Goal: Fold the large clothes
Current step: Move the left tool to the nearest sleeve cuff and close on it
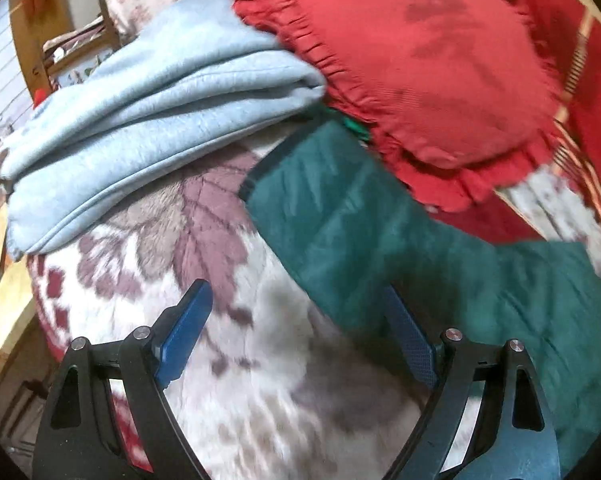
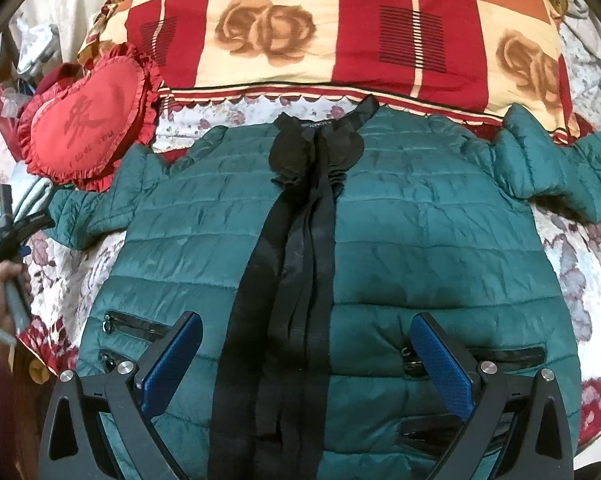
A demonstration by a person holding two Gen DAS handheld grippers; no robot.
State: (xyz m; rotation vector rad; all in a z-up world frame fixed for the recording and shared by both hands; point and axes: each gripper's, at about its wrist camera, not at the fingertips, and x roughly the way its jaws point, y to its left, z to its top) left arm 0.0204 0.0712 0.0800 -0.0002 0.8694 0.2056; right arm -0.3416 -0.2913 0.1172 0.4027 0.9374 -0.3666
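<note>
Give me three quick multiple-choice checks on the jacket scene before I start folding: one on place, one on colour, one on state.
1. Where is the red heart cushion?
A. beside the jacket's sleeve near the left gripper
B. on the jacket's chest
C. beside the other sleeve

2. What colour is the jacket?
A. grey
B. teal green
C. yellow

3. How does the right gripper stand?
A. shut on a sleeve
B. shut on the hem
C. open, holding nothing

Answers: 1 A, it lies against that sleeve, by the left gripper; 2 B, the quilted shell is teal with black trim; 3 C, its blue fingers stand wide apart over the jacket.
</note>
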